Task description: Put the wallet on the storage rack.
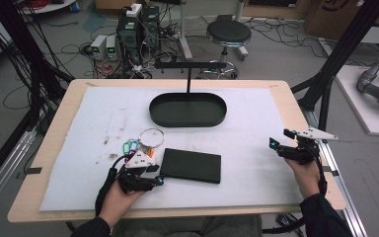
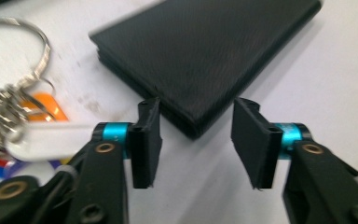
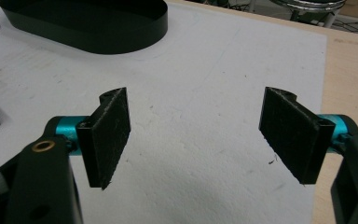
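left gripper (image 2: 196, 140): jaws about half apart, nothing pressed between them; the near corner of the wallet sits just ahead of the gap, not yet touched.
wallet (image 1: 191, 165): flat on the white mat (image 1: 256, 148), just right of the left gripper (image 1: 145, 175), with the bunch of keys (image 1: 140, 145) close at its left.
handling: looks like a slim, stiff, folded black case with a fine woven skin, probably light and not fragile; lying flat, it offers little edge to bite.
where to hold: likely across the near corner or short edge, one pad under and one over, since the face is too broad for this gap.
risk: a corner grip may let it swing or slip.
right gripper (image 3: 196, 135): jaws wide, empty, hanging over bare mat well apart from the wallet.
tray (image 1: 187, 109): black oval, farther back, empty.
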`<state>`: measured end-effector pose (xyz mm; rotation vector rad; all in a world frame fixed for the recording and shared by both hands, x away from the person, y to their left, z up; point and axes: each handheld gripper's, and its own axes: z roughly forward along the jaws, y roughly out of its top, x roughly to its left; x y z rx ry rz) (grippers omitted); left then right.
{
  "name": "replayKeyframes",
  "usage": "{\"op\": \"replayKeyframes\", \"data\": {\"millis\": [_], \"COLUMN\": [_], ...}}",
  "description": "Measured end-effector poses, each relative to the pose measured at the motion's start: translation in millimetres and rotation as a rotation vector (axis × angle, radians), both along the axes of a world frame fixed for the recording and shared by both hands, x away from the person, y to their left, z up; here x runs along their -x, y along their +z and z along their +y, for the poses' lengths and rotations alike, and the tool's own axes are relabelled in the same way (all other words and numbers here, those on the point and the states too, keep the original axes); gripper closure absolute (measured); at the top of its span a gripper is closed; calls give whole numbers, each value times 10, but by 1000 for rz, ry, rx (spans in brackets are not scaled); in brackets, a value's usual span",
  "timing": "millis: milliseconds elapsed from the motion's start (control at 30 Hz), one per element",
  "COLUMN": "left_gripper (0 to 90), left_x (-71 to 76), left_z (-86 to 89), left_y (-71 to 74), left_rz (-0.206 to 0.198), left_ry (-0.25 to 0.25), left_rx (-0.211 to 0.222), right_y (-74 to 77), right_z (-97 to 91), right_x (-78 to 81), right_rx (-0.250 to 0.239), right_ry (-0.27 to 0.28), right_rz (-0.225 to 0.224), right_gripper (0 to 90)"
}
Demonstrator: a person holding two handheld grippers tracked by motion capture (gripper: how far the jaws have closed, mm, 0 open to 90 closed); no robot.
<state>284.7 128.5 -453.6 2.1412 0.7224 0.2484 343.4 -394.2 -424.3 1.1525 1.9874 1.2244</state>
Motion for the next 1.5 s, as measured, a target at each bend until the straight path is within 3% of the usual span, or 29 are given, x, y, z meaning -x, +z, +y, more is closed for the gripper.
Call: {"op": "replayKeyframes", "data": {"millis": [133,200,333,400,633,667,867,967,1000,1033,1100,1133,1333,1500], "left_gripper": [595,697,738,793,822,836,858,861,862,862,864,864,865,866], "left_x": [1,9,4,-6,-19,-16,-15,-29,-32,-39,-54,-69,-103,-128], "left_z": [-21,-24,-29,-22,-23,-25,-42,-49,-51,-50,-45,-37,-30,-17], "left_y": [4,6,16,19,50,79,177,223,234,244,264,276,296,305], "left_rz": [-18,-25,-28,-22,-16,-14,10,43,47,52,64,73,97,118], "left_ry": [16,29,25,25,8,0,-14,-16,-13,-14,-7,1,9,19], "left_rx": [-26,-31,-42,-40,-31,-12,43,84,97,106,125,153,201,242], "right_y": [3,3,6,12,38,44,55,55,51,51,39,33,4,-62], "right_z": [4,7,35,98,331,403,555,627,673,673,738,761,881,1080], "right_x": [6,6,17,43,114,138,205,237,254,254,273,278,294,296], "right_rx": [-2,0,2,-7,0,0,4,9,15,15,22,27,49,108], "right_ry": [2,1,18,57,168,210,306,361,401,401,451,465,536,608], "right_rz": [-2,-1,-1,-4,-33,-44,-63,-72,-74,-74,-67,-62,-49,-33], "right_gripper": [252,252,252,259,273,275,274,274,274,274,274,274,274,331]}}
